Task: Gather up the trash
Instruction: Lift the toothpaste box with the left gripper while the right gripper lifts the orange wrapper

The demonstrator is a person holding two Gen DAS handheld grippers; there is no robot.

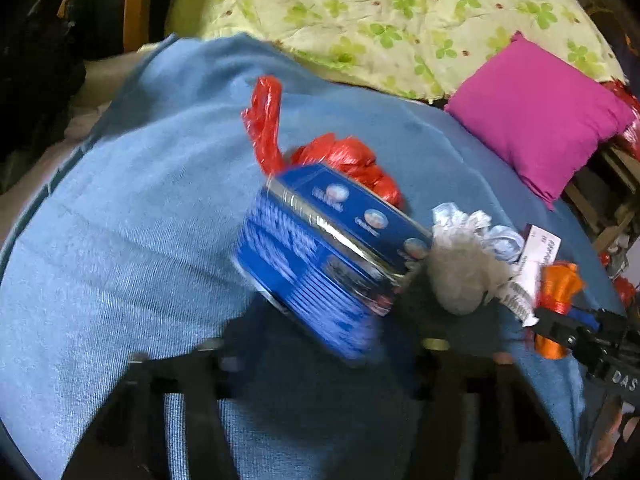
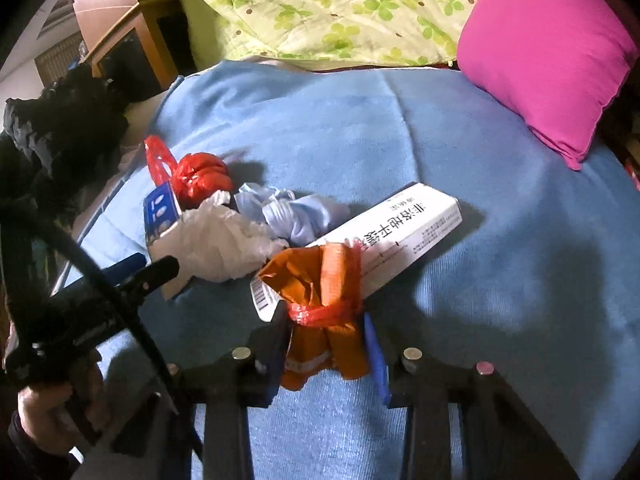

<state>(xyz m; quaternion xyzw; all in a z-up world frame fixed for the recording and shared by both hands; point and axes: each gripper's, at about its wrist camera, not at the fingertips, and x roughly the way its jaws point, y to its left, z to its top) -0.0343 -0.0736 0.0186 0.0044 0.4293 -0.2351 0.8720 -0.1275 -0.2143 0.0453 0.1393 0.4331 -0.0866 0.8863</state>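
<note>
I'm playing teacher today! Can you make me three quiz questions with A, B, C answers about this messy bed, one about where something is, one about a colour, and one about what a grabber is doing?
1. Where does the pink pillow lie?
A. on the blue blanket's far right corner
B. under the white box
C. on the floor

2. What colour is the knotted plastic bag behind the crumpled white bag?
A. green
B. red
C. black

3. What is the right gripper doing?
A. hanging open over nothing
B. squeezing the pillow
C. shut on the orange wrapper

Answers:
1 A, it rests on the blanket at the far right.
2 B, it is bright red.
3 C, the wrapper sits pinched between its fingers.
</note>
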